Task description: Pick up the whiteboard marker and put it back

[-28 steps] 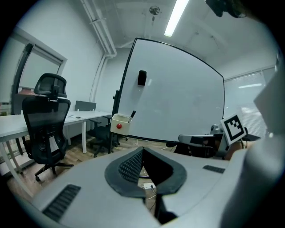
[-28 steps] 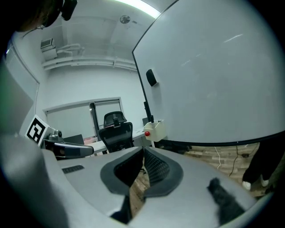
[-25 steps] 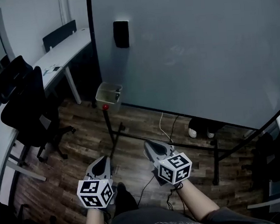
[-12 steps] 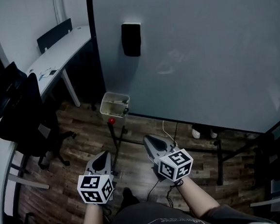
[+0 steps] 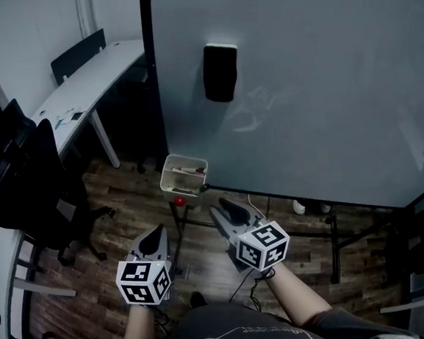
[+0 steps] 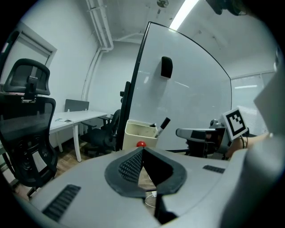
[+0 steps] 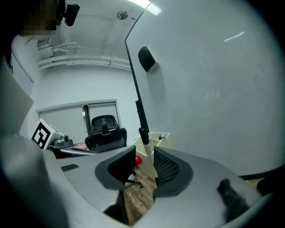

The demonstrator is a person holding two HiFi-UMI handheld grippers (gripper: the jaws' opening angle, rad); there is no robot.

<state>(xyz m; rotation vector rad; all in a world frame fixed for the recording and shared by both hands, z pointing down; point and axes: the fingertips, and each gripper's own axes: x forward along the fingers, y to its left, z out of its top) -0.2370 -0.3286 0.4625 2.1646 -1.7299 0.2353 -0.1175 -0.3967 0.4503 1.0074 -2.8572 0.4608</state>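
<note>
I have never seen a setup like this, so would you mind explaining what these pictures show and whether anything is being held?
A person holds a handheld two-jaw gripper in each hand. One picture looks down from a head camera; the others ride on the left gripper and the right gripper, looking along their jaws. Ahead stands a whiteboard with a cream box at its lower edge holding a marker. The left jaws are together and empty. The right jaws have just been opening, with nothing between them; the marker only shows beyond.
</note>
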